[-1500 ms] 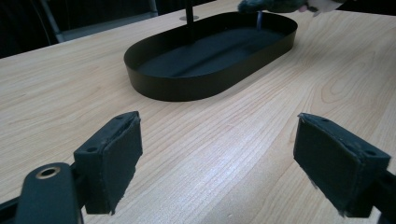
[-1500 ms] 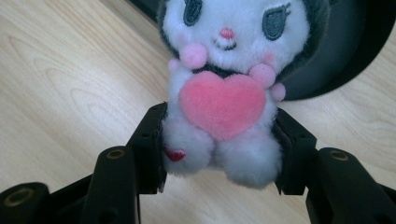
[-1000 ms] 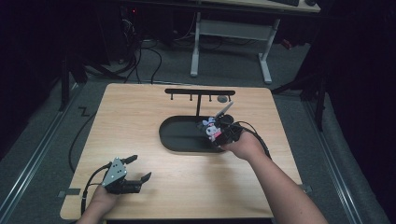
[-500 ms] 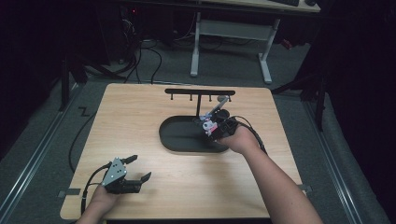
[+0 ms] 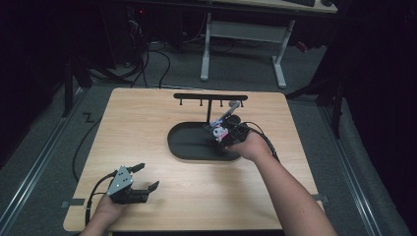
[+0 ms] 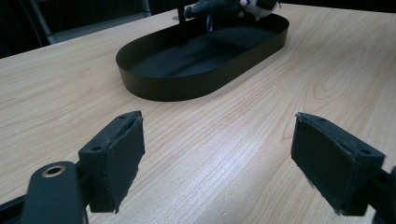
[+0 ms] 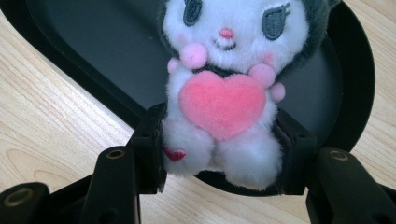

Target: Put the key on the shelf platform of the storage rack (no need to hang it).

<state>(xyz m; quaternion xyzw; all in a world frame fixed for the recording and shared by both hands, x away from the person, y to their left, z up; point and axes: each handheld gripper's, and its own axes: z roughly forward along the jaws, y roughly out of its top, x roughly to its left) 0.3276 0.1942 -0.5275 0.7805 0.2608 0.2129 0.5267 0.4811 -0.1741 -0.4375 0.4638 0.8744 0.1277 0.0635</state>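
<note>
Right gripper [image 7: 219,158] squeezes the soft white plush bunny with a pink heart [image 7: 224,93], lifting it toward the black hook rack [image 5: 210,97]. Left gripper [image 6: 217,158] rests open on the wooden table [image 5: 147,128], waiting.

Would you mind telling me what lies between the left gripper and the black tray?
Only bare wooden table: in the left gripper view, nothing lies between the open left gripper and the tray.

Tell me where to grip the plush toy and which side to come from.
Grip the plush toy low on its body, across the hips and legs, as the right gripper does now, shut on it from below its feet. The soft, narrow lower body squeezes between the fingers, and this leaves the large head and pink heart free above the black tray.
</note>
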